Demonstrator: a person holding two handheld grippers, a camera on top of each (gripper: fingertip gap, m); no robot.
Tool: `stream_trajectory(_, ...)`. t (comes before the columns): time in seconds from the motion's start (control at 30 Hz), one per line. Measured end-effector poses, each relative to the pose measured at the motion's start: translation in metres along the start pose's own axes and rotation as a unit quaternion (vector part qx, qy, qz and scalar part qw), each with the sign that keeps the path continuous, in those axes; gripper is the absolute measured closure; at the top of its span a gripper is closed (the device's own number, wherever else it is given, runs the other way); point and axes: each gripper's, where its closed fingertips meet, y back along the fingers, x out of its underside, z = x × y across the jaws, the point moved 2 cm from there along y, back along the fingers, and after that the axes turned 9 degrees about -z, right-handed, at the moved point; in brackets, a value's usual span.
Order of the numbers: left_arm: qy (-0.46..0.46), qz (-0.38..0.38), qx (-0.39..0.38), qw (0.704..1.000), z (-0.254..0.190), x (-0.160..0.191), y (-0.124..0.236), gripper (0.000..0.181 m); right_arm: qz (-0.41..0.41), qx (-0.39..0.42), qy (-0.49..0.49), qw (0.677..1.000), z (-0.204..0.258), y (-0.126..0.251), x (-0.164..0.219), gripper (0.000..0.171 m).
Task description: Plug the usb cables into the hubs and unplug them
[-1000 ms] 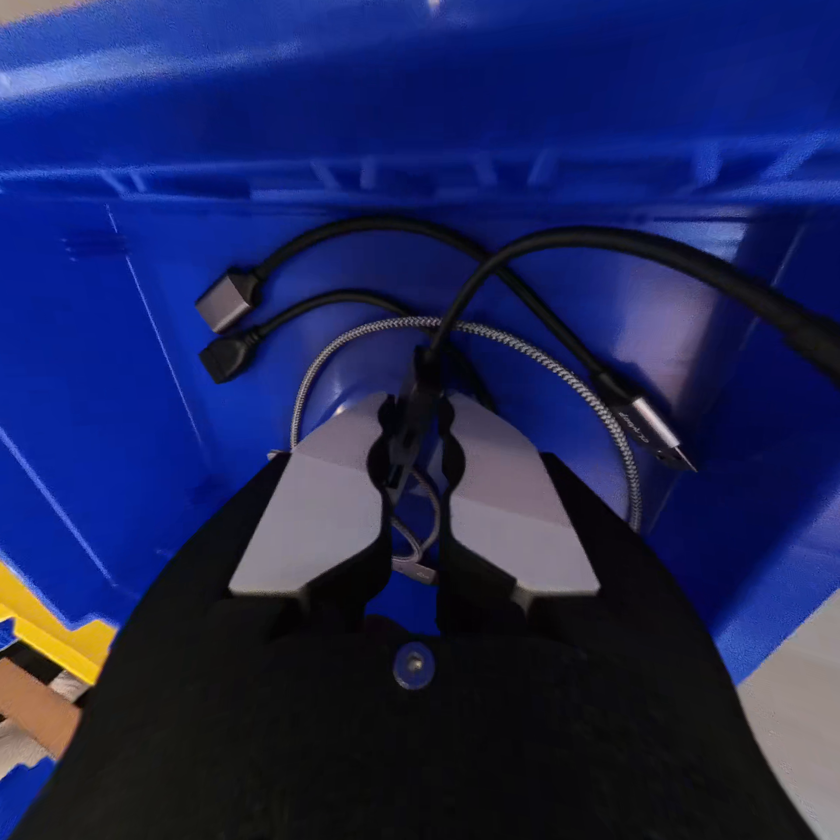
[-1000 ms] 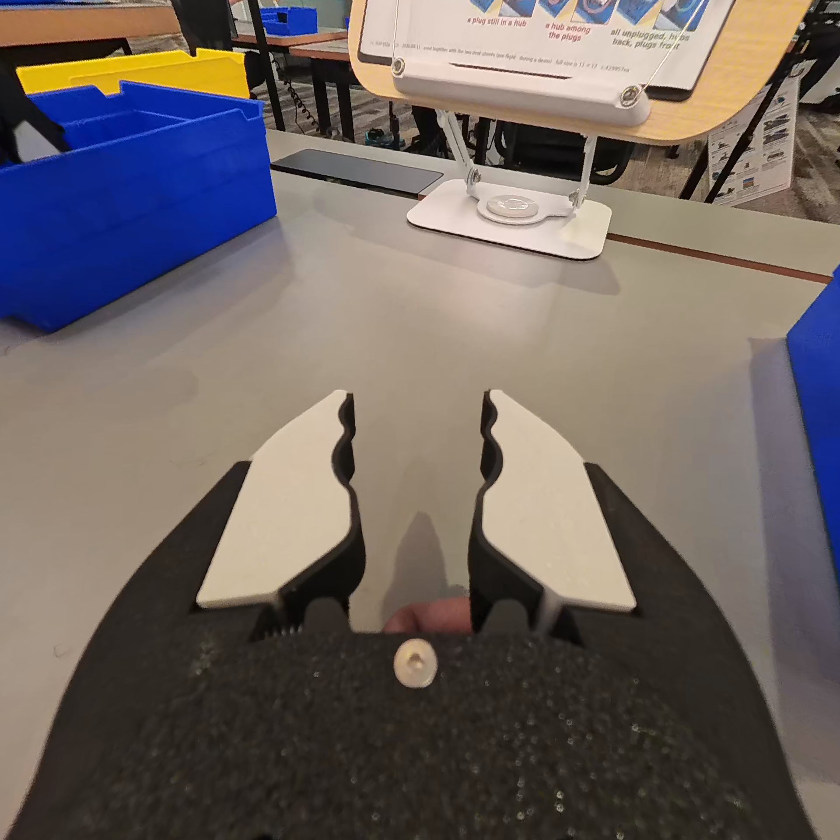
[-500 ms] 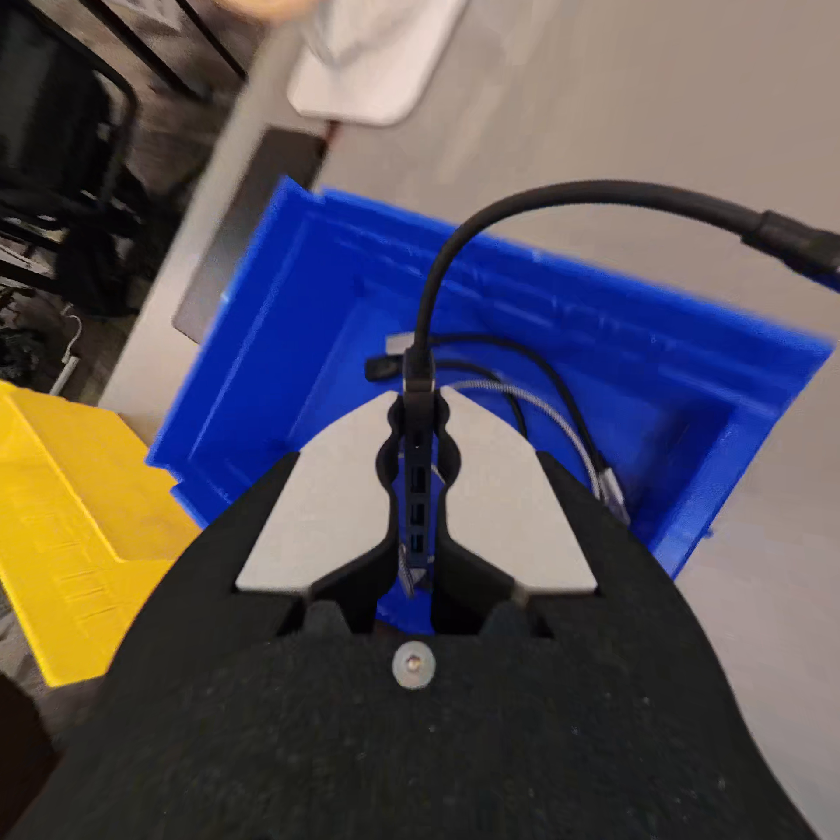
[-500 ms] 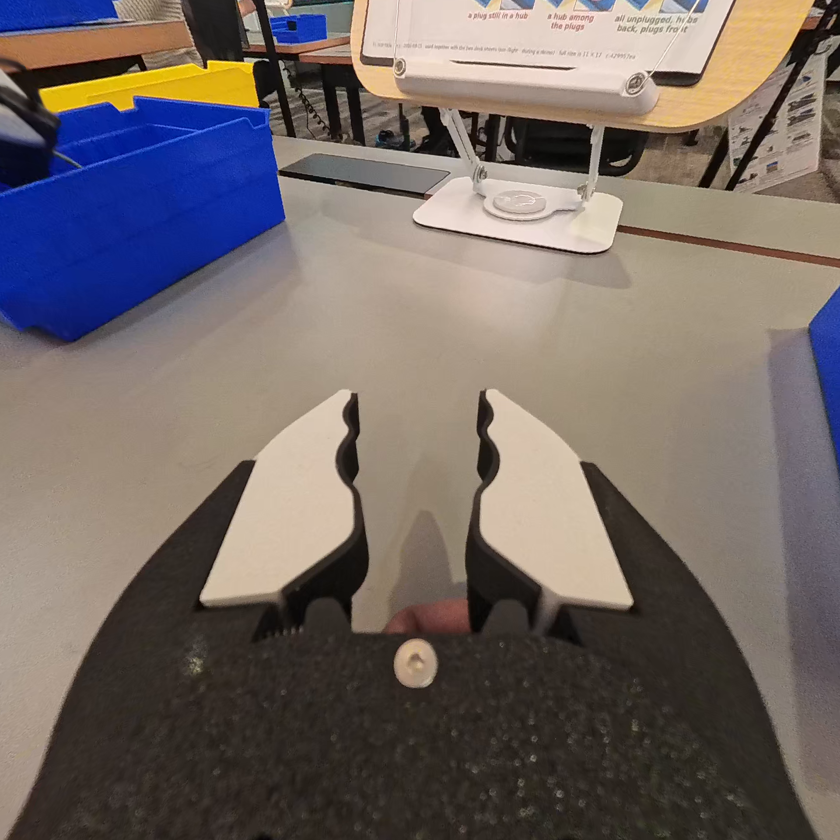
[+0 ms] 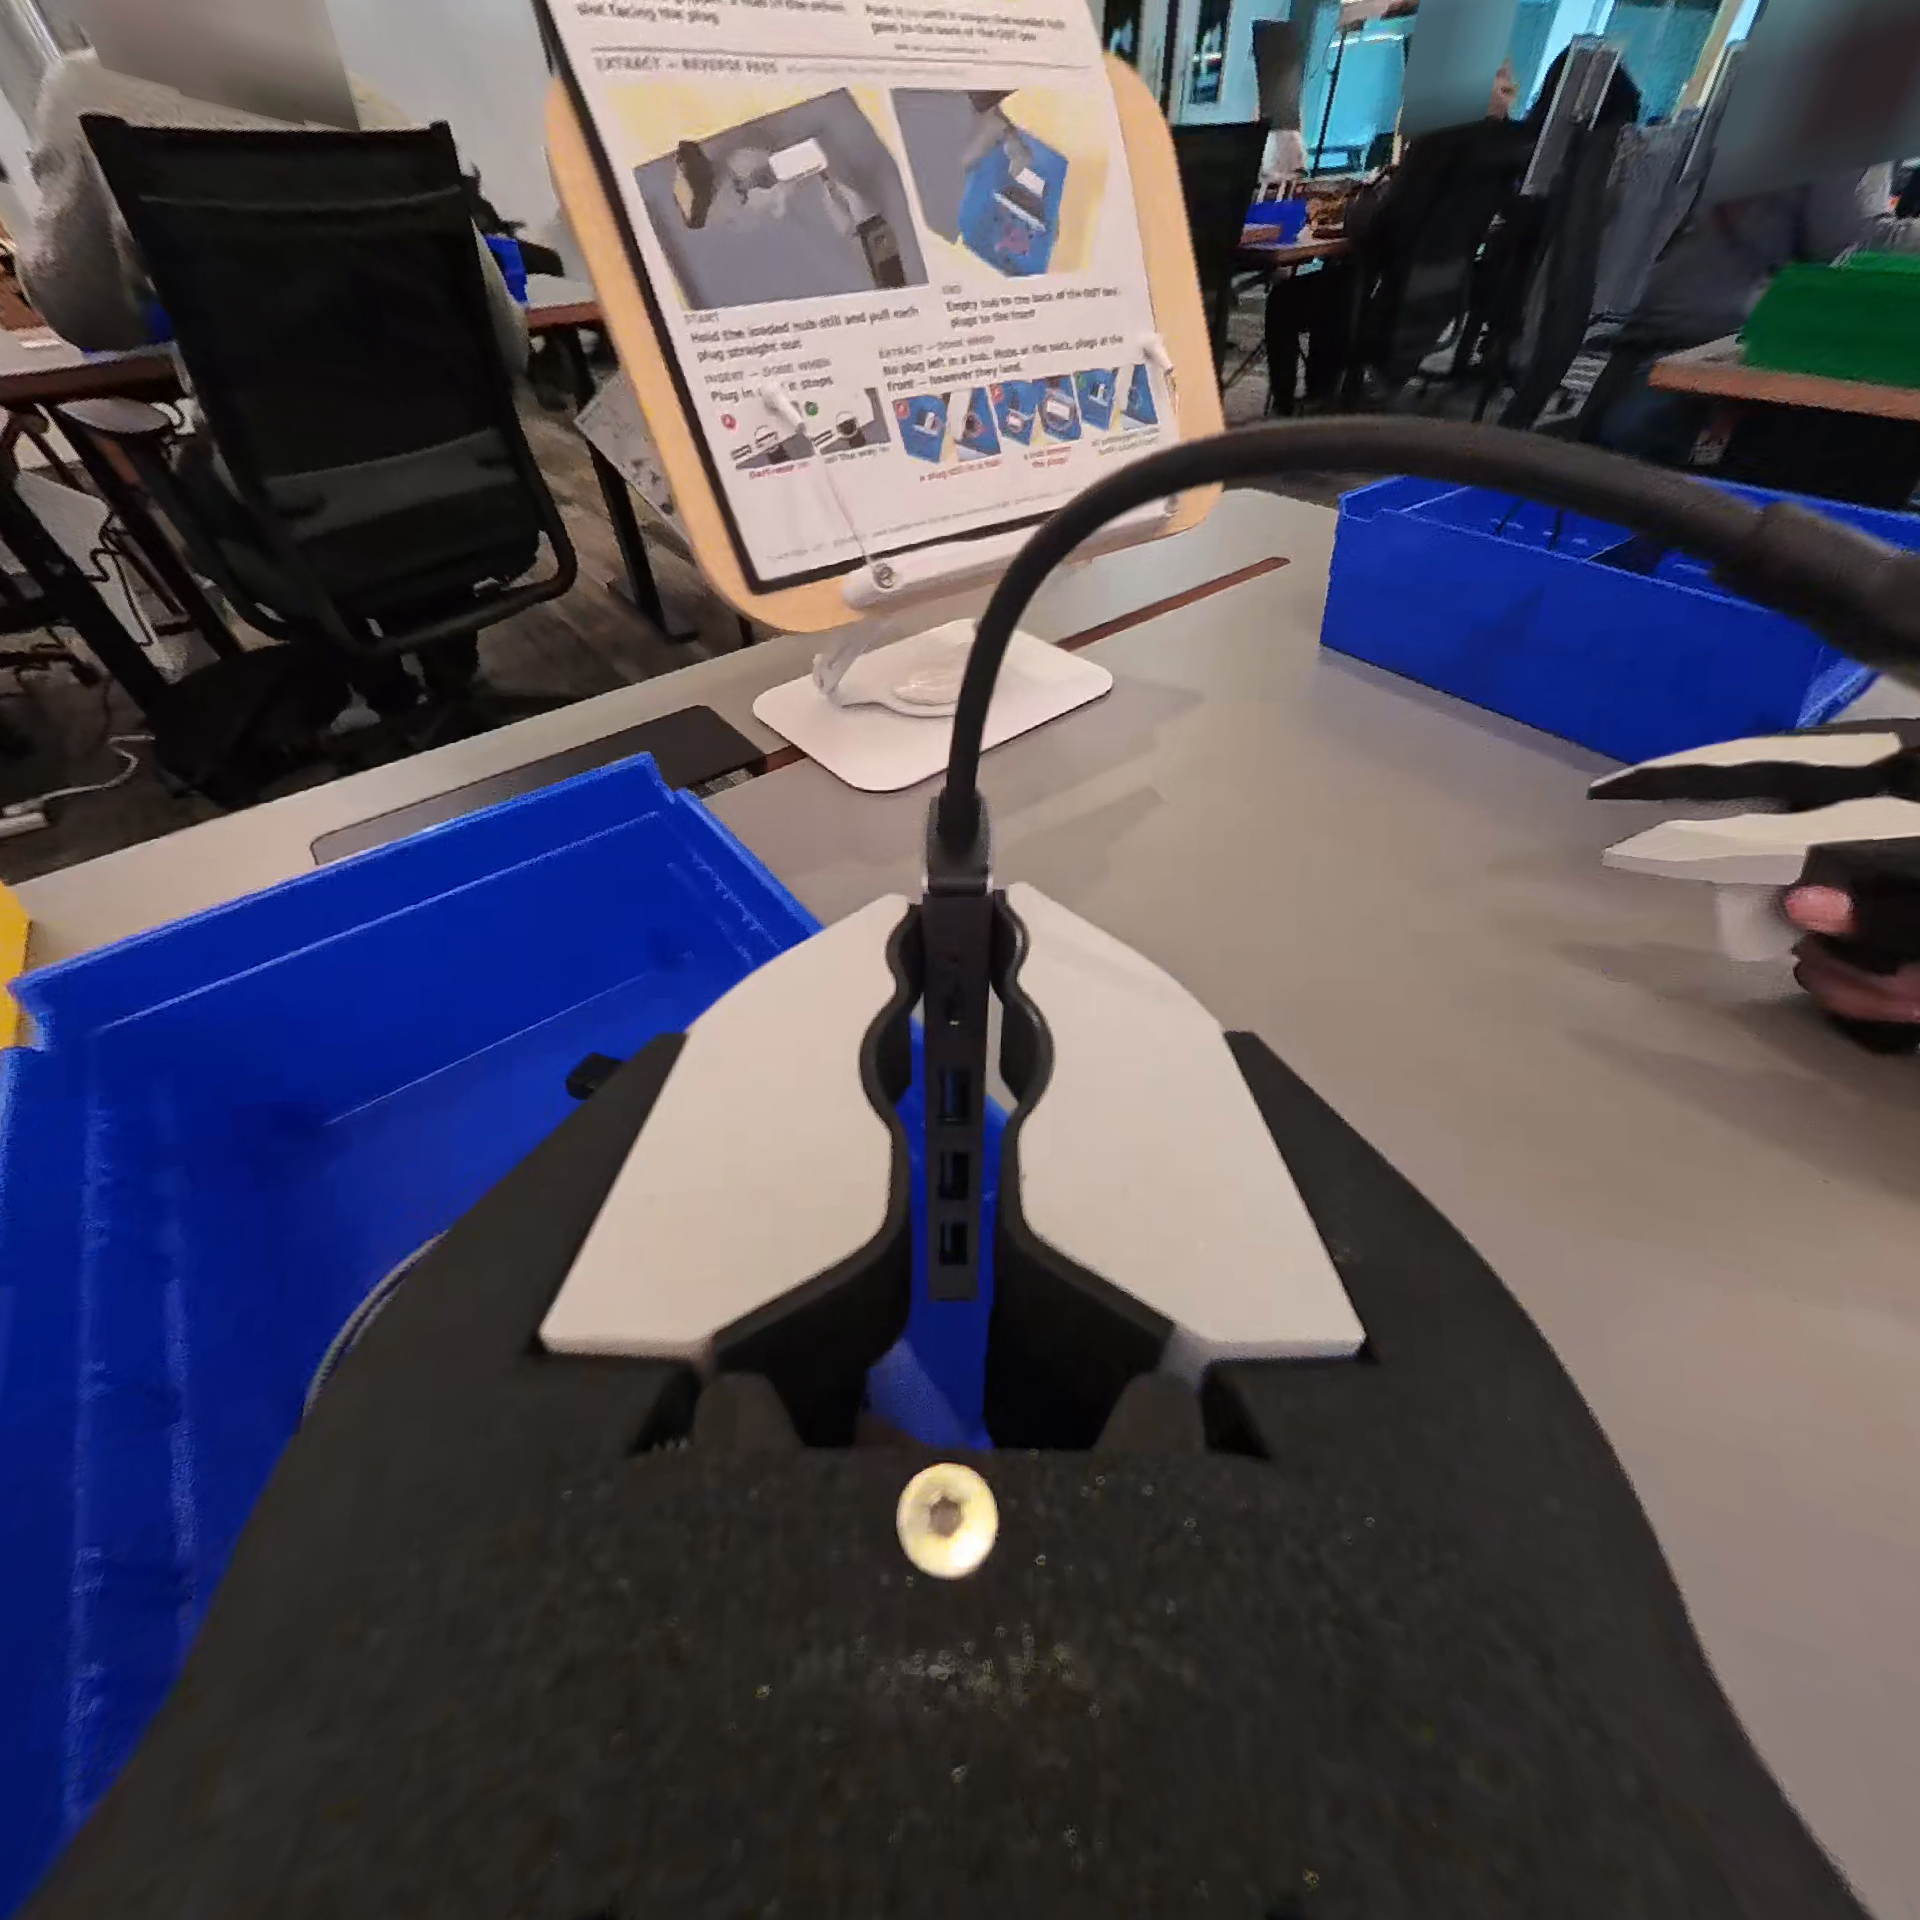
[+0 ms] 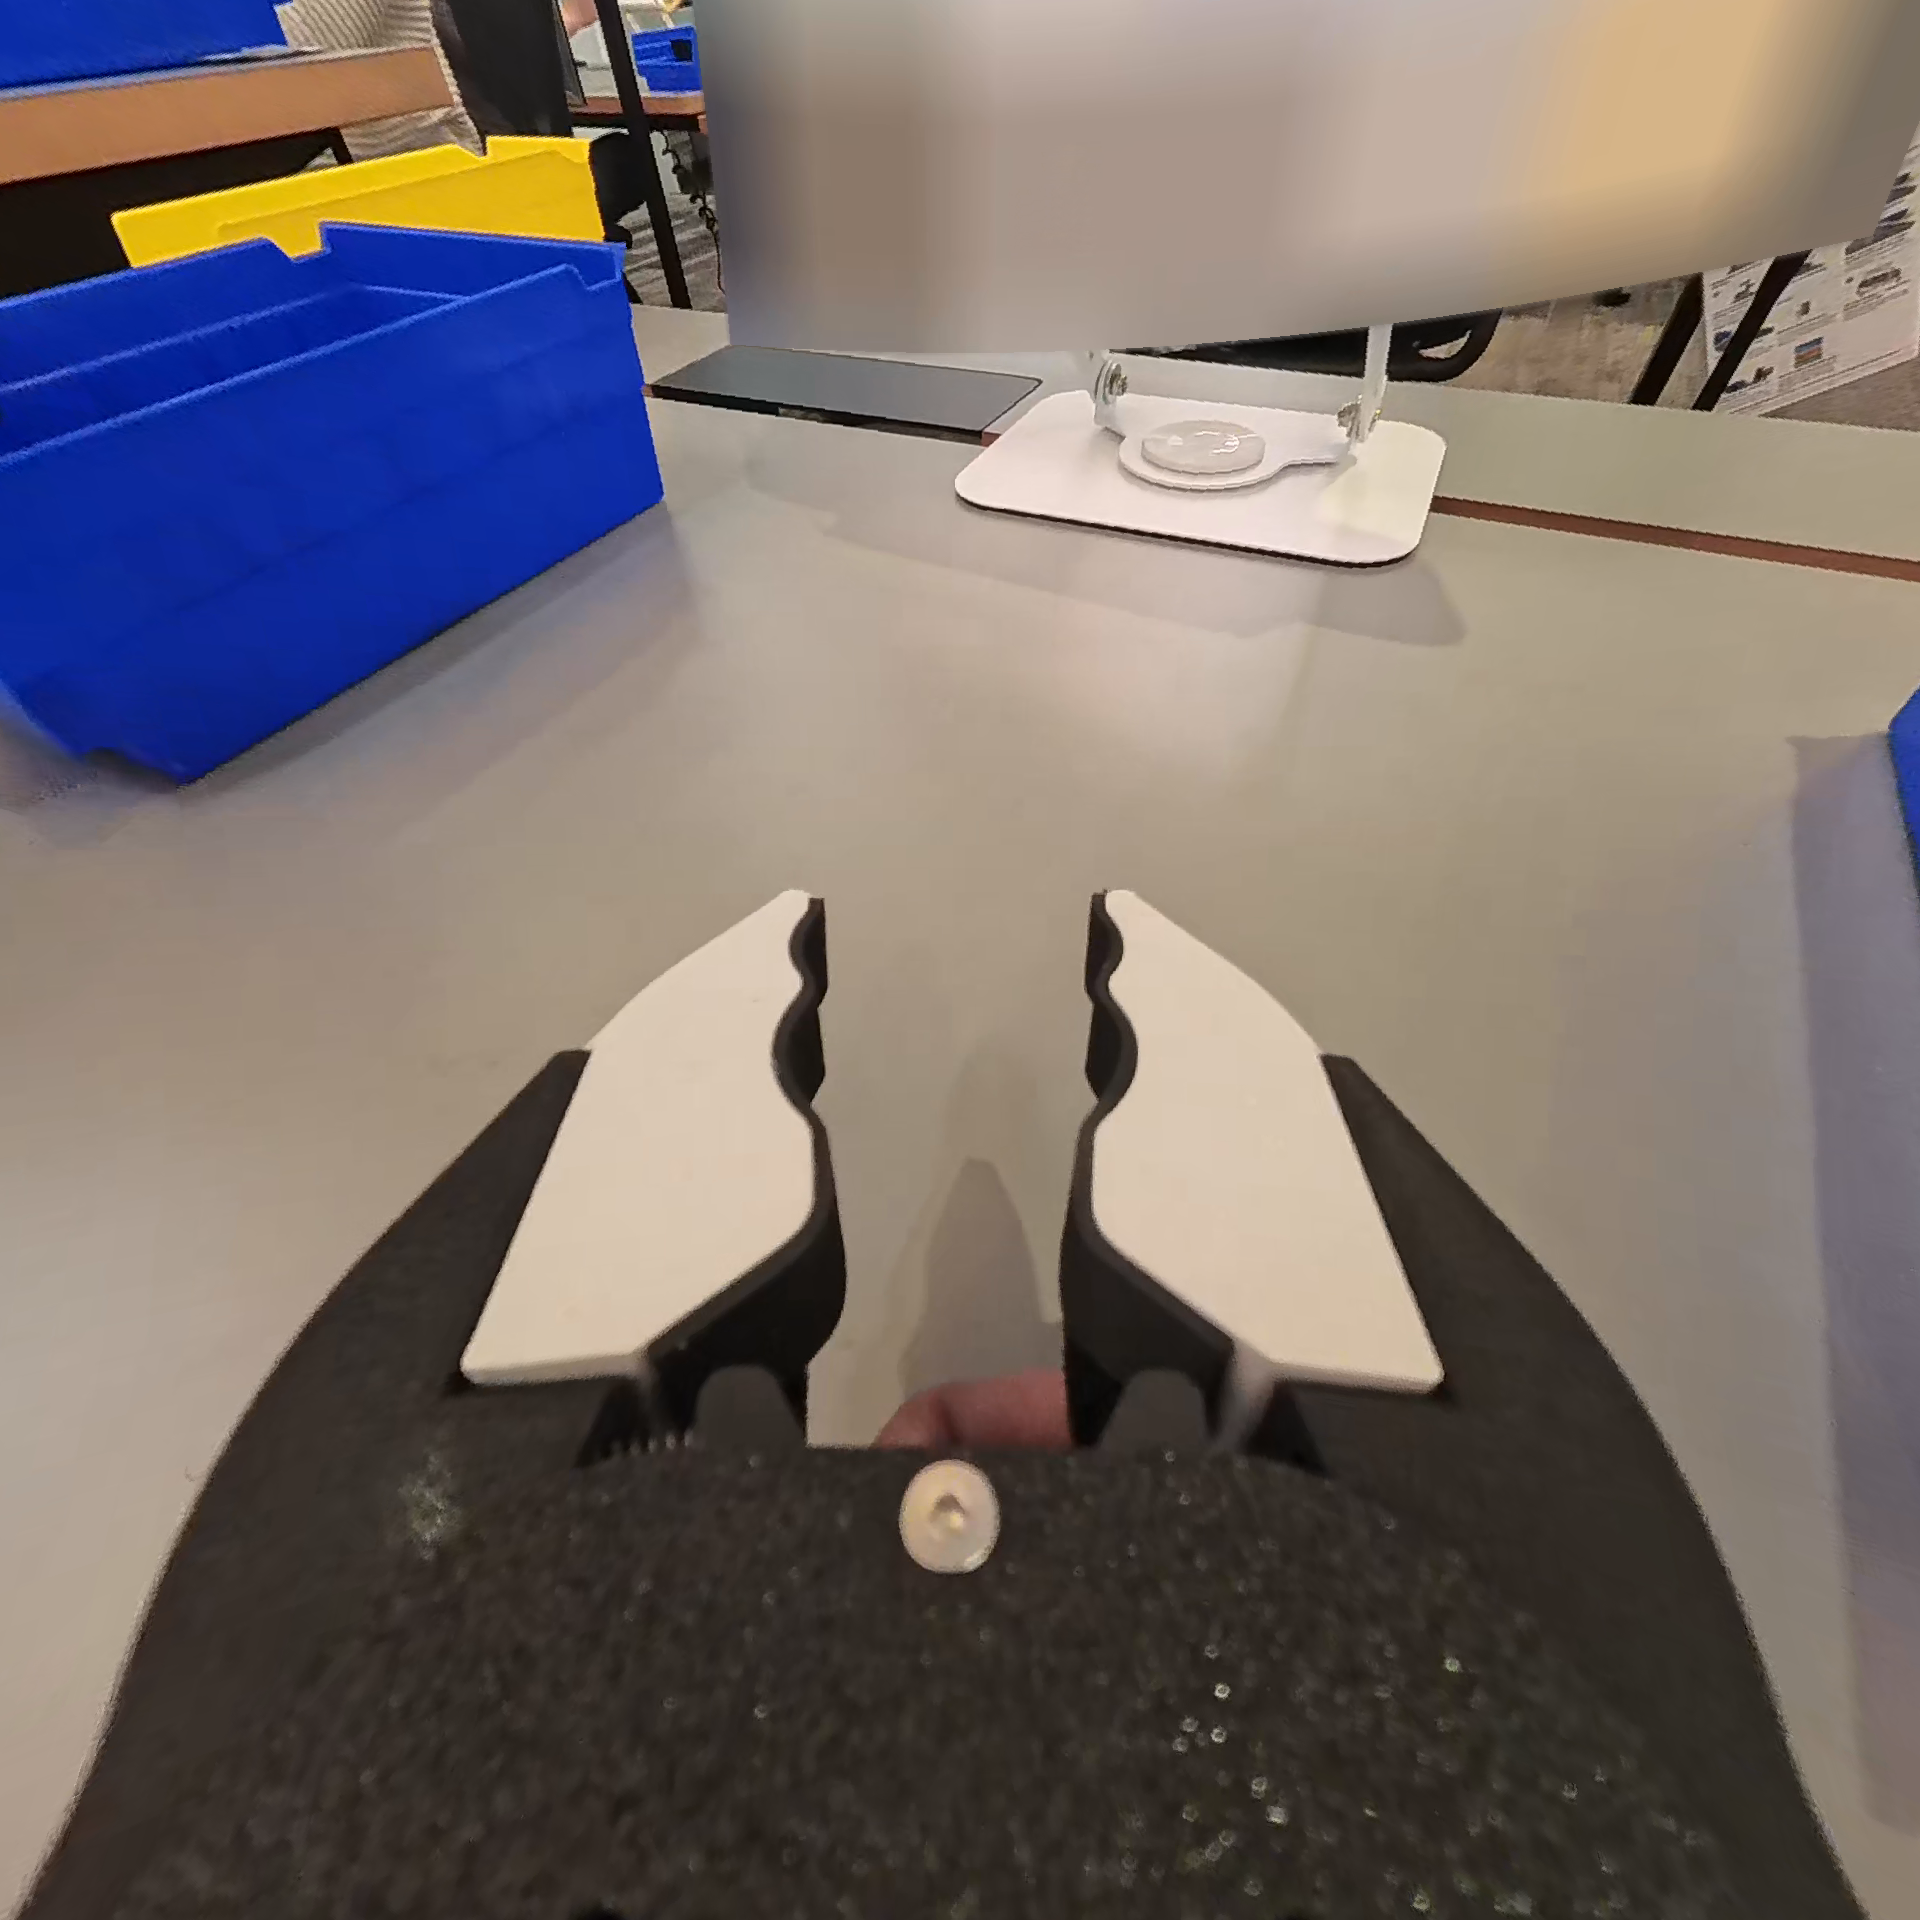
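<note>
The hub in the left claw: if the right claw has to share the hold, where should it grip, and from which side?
Probably the cable end. The left claw pinches the black hub by its flat sides, ports facing the camera, with only the neck sticking out past the tips. The right claw, open, could come in from the right and close there, leaving the ports free.

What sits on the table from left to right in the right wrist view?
blue bin → flat black pad → white stand base → edge of a second blue bin.
</note>
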Motion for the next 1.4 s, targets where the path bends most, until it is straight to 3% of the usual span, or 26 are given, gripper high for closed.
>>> stream_trajectory(0.2, -0.058, 0.033, 0.009, 0.998, -0.036, -0.012, -0.006, 0.17, 0.0, -0.004, 0.001, 1.0, 0.001, 0.0, 0.0, 0.124)
stream_trajectory(0.33, -0.124, 0.112, 0.066, 0.984, -0.068, -0.015, -0.04, 0.17, -0.007, -0.006, -0.001, 1.0, 0.001, 0.001, -0.002, 0.124)
stream_trajectory(0.47, -0.263, 0.249, 0.113, 0.925, -0.092, 0.02, -0.107, 0.17, -0.011, 0.001, -0.002, 1.0, -0.008, 0.006, -0.003, 0.125)
stream_trajectory(0.63, -0.389, 0.341, 0.169, 0.839, -0.125, 0.089, -0.177, 0.17, -0.018, 0.021, -0.01, 1.0, -0.028, 0.017, -0.01, 0.125)
stream_trajectory(0.8, -0.363, 0.425, 0.279, 0.781, -0.153, 0.133, -0.196, 0.17, -0.024, 0.03, -0.02, 0.999, -0.042, 0.025, -0.017, 0.125)
stream_trajectory(0.93, -0.364, 0.477, 0.31, 0.737, -0.159, 0.147, -0.194, 0.17, -0.018, 0.024, -0.023, 0.999, -0.04, 0.024, -0.012, 0.126)
stream_trajectory(1.2, -0.375, 0.474, 0.321, 0.73, -0.166, 0.15, -0.201, 0.167, 0.006, 0.006, -0.022, 1.0, -0.031, 0.016, 0.0, 0.126)
stream_trajectory(1.33, -0.343, 0.452, 0.327, 0.755, -0.168, 0.138, -0.196, 0.134, 0.01, 0.006, -0.021, 1.0, -0.031, 0.016, 0.001, 0.126)
stream_trajectory(1.4, -0.305, 0.426, 0.332, 0.784, -0.167, 0.117, -0.187, 0.13, 0.01, 0.005, -0.023, 1.0, -0.033, 0.017, 0.001, 0.126)
